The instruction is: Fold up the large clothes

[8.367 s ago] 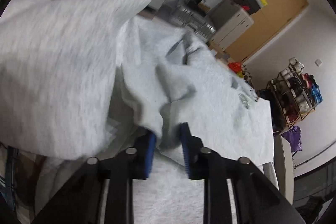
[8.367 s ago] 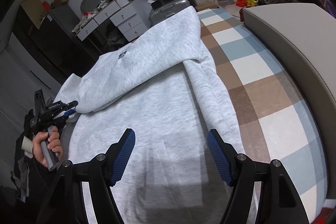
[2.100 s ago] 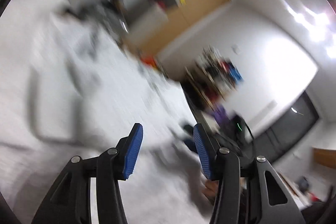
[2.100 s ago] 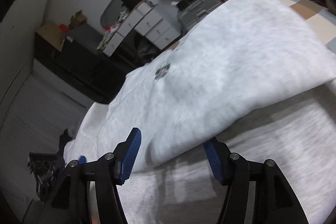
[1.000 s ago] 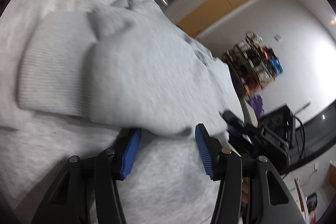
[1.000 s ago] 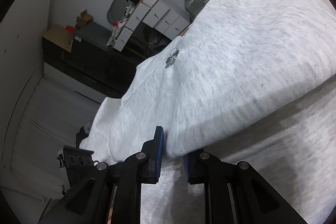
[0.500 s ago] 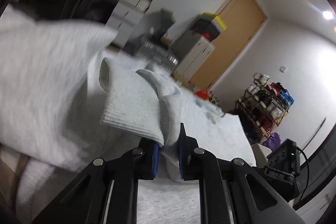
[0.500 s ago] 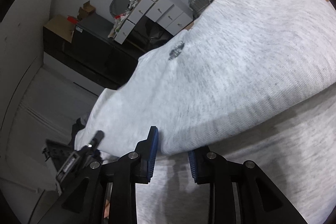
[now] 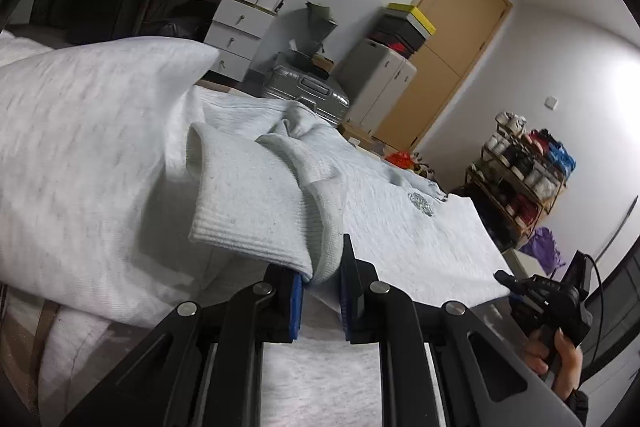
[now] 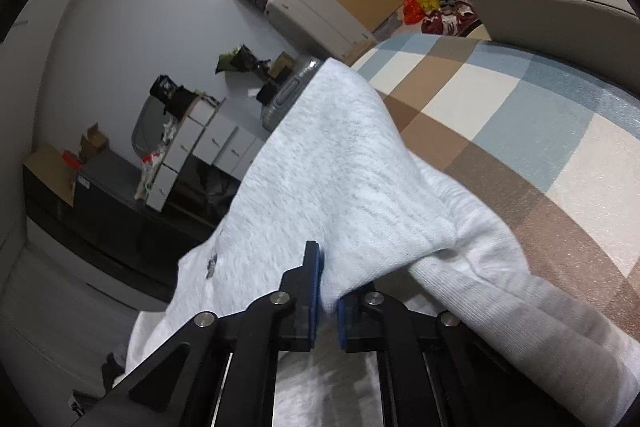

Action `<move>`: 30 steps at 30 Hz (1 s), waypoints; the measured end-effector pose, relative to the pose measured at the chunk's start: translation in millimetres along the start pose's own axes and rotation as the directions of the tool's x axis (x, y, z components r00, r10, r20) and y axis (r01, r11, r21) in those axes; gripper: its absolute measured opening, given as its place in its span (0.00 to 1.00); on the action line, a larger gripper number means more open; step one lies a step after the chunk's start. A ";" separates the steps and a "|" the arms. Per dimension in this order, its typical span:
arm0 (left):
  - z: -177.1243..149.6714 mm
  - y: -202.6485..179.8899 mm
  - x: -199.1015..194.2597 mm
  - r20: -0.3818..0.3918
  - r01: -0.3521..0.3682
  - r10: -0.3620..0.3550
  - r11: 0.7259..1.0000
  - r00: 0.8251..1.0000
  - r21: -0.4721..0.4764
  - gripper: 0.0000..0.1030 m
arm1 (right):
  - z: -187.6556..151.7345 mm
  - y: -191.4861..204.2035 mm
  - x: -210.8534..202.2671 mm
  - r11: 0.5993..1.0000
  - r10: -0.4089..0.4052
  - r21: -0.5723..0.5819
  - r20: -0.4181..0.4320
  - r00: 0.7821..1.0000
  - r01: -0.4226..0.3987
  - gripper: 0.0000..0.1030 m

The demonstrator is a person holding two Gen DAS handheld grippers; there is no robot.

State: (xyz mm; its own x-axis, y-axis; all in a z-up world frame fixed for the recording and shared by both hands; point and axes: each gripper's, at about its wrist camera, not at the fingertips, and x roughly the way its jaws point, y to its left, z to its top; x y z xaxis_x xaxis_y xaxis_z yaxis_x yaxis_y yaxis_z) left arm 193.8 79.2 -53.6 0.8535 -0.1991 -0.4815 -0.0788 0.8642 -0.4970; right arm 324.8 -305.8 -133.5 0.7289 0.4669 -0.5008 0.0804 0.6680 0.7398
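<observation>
My left gripper pinches the ribbed hem of the light grey sweatshirt; its blue pads closed onto this bunched edge in the last moment and they press it from both sides. My right gripper is pressed together on another ribbed edge of the same sweatshirt; its jaws have just been closing and the cloth sits between the pads.

From the left fingers outward, the folded hem rises toward the far side. To its left a big fold of the garment hangs close to the camera. To the right the chest part with a small dark logo lies flat. At the near right edge, a person's hand holds the handle of the other gripper.

From the right fingers outward, the cloth goes up as a lifted ridge. On the right the checked bed cover in blue, brown and cream is bare, and a grey headboard stands behind it.

Far away there is a white drawer unit with loose clutter on top, all drawers closed. A silver suitcase and a beige suitcase are closed, so I cannot tell what is inside. A shelf rack at the far right holds many shoes.
</observation>
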 end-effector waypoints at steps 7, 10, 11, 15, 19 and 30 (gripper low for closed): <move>-2.5 8.9 -7.1 -0.027 -0.012 0.011 0.999 1.000 -0.037 0.10 | -3.1 0.6 9.0 0.997 -0.071 0.004 -0.037 0.997 0.071 0.19; -4.6 13.4 -7.0 -0.051 -0.021 0.018 0.997 0.999 -0.073 0.13 | -10.3 6.4 10.5 0.995 -0.097 -0.019 -0.092 0.991 0.096 0.32; -5.6 13.0 -8.9 -0.052 -0.021 0.017 0.997 0.998 -0.079 0.13 | -15.5 14.7 6.8 0.992 -0.114 -0.057 -0.113 0.987 0.109 0.33; -8.5 16.5 -6.3 -0.111 -0.101 0.088 0.989 0.990 -0.112 0.34 | -36.8 44.1 -6.5 0.982 -0.088 -0.180 -0.214 0.973 0.049 0.48; -7.2 7.7 -28.3 -0.159 -0.137 0.121 0.986 0.980 -0.100 0.35 | -59.2 72.2 -33.4 0.946 -0.075 -0.325 -0.268 0.961 -0.017 0.62; 35.0 39.4 -245.4 0.167 -0.307 0.323 0.945 0.931 -0.115 0.99 | -88.9 110.7 -107.9 0.808 0.009 -0.574 -0.214 0.977 -0.133 0.99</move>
State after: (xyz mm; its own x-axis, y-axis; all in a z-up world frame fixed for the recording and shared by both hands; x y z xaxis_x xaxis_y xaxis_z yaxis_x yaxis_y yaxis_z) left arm -0.8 178.3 70.3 0.8558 0.1709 -0.4882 -0.3956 0.8244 -0.4048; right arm 194.6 -230.7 -37.5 0.5674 0.5862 -0.5783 -0.4228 0.8101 0.4063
